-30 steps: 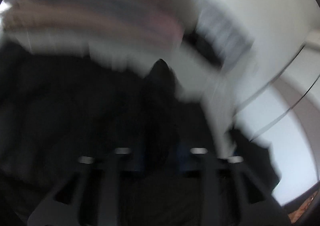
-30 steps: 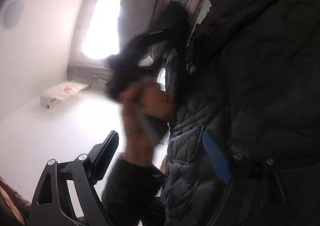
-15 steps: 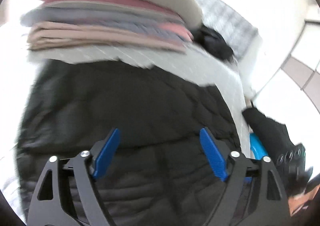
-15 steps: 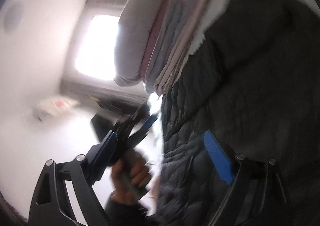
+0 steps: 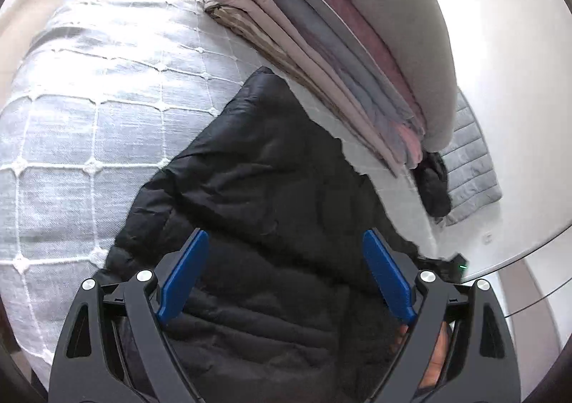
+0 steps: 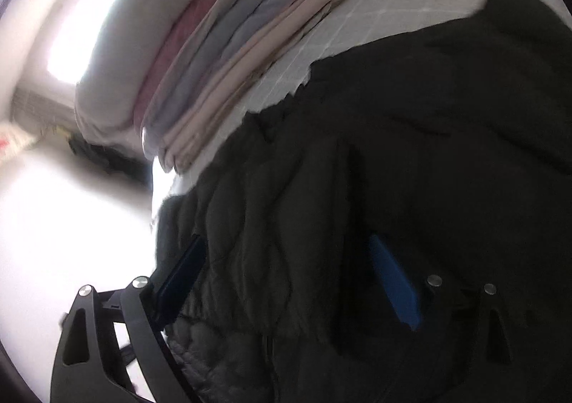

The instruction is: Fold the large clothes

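Broadly, the bed (image 5: 89, 110) carries everything, its pale quilted cover showing on the left of the left wrist view. On it, at the far side, lies a stack (image 5: 339, 45) of folded bedding in grey, pink and beige. Just in front of that stack, apart from it by a strip of cover, lies the black padded jacket (image 5: 257, 210), spread low and wrinkled, one corner pointing toward the stack.

It looks light and puffy, soft all through with no stiff edge, and its smooth shell will likely slide under a shallow pinch. It should spring back from a fold unless pressed flat. A hem, a seam or a gathered ridge of quilting, taken deep between the pads, seems the surest hold, one on each side so the bulk lifts evenly.

Over its near part hangs the left gripper (image 5: 282, 278), jaws spread wide and having just been opening, with nothing between them but jacket lying below. At the jacket's edge, the right gripper (image 6: 286, 281) has just been closing; a thick fold sits between its pads, but through blur and dark cloth I cannot tell whether they press on it.
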`<act>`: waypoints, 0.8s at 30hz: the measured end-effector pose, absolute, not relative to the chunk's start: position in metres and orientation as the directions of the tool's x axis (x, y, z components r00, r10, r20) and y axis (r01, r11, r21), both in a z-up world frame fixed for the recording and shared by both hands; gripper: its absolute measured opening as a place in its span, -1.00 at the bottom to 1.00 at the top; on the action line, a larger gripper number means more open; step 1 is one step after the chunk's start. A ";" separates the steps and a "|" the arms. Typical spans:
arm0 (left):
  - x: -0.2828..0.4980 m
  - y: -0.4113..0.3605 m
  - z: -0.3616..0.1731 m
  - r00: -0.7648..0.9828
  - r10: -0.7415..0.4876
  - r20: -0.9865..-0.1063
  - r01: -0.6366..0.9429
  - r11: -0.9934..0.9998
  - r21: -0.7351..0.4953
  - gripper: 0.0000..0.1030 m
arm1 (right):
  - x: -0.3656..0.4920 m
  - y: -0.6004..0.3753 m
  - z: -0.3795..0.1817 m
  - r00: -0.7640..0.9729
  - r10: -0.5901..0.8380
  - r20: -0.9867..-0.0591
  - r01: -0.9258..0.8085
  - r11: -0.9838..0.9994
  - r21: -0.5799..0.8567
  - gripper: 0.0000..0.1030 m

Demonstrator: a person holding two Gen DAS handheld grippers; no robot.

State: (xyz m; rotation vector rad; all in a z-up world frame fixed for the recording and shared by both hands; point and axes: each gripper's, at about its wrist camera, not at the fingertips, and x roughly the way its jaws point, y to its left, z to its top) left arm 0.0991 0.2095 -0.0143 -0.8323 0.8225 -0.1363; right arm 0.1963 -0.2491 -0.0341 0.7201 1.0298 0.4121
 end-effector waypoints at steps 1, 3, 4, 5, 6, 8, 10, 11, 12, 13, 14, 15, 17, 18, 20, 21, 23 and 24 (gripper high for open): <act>0.099 0.209 -0.017 0.690 -0.421 -0.588 -0.195 0.675 -0.712 0.64 | 0.201 -0.238 -0.034 0.457 0.611 -0.647 -0.015 0.732 0.681 -0.12; 0.096 0.210 -0.016 0.692 -0.430 -0.580 -0.188 0.669 -0.719 0.64 | 0.208 -0.223 -0.029 0.438 0.595 -0.673 -0.062 0.767 0.638 -0.77; 0.097 0.206 -0.016 0.693 -0.428 -0.580 -0.187 0.671 -0.718 0.64 | 0.208 -0.215 -0.021 0.446 0.588 -0.675 -0.108 0.784 0.612 -0.79; 0.095 0.205 -0.016 0.693 -0.427 -0.581 -0.186 0.672 -0.717 0.64 | 0.206 -0.212 -0.015 0.458 0.575 -0.678 -0.139 0.799 0.585 -0.80; 0.095 0.204 -0.016 0.693 -0.430 -0.579 -0.184 0.671 -0.718 0.64 | 0.202 -0.207 -0.002 0.482 0.562 -0.673 -0.177 0.814 0.553 -0.81; 0.096 0.200 -0.021 0.691 -0.430 -0.581 -0.185 0.672 -0.718 0.64 | 0.196 -0.205 0.023 0.540 0.553 -0.635 -0.235 0.823 0.516 -0.81; 0.098 0.200 -0.023 0.688 -0.427 -0.586 -0.190 0.674 -0.714 0.64 | 0.197 -0.207 0.033 0.572 0.524 -0.632 -0.239 0.843 0.482 -0.81; 0.100 0.200 -0.025 0.684 -0.427 -0.591 -0.196 0.673 -0.713 0.64 | 0.201 -0.209 0.030 0.568 0.512 -0.645 -0.226 0.850 0.476 -0.81; 0.100 0.199 -0.027 0.678 -0.429 -0.596 -0.202 0.671 -0.713 0.64 | 0.208 -0.213 0.018 0.553 0.500 -0.667 -0.190 0.855 0.483 -0.81; 0.101 0.198 -0.029 0.673 -0.434 -0.599 -0.207 0.667 -0.716 0.64 | 0.216 -0.218 0.001 0.524 0.485 -0.700 -0.146 0.861 0.487 -0.80; 0.102 0.197 -0.032 0.667 -0.442 -0.600 -0.211 0.660 -0.721 0.64 | 0.222 -0.221 -0.016 0.490 0.468 -0.736 -0.106 0.869 0.483 -0.78; 0.104 0.196 -0.033 0.662 -0.447 -0.602 -0.213 0.657 -0.723 0.64 | 0.224 -0.223 -0.028 0.471 0.453 -0.757 -0.078 0.876 0.475 -0.65; 0.105 0.194 -0.035 0.652 -0.455 -0.607 -0.214 0.657 -0.723 0.64 | 0.224 -0.223 -0.041 0.445 0.457 -0.771 -0.055 0.873 0.485 -0.49; 0.104 0.194 -0.035 0.652 -0.454 -0.607 -0.214 0.658 -0.722 0.64 | 0.224 -0.224 -0.040 0.442 0.462 -0.768 -0.044 0.867 0.496 -0.39; 0.103 0.194 -0.034 0.656 -0.451 -0.606 -0.215 0.658 -0.722 0.64 | 0.217 -0.230 -0.028 0.485 0.414 -0.771 -0.006 0.883 0.470 -0.16; 0.103 0.195 -0.033 0.658 -0.450 -0.603 -0.215 0.656 -0.723 0.64 | 0.209 -0.234 -0.015 0.539 0.374 -0.755 0.016 0.891 0.453 0.04; 0.101 0.196 -0.030 0.669 -0.440 -0.599 -0.212 0.660 -0.721 0.64 | 0.194 -0.238 0.014 0.664 0.316 -0.678 0.029 0.895 0.446 0.20; 0.101 0.196 -0.028 0.673 -0.433 -0.599 -0.208 0.667 -0.716 0.64 | 0.188 -0.235 0.027 0.715 0.308 -0.628 0.011 0.893 0.451 0.28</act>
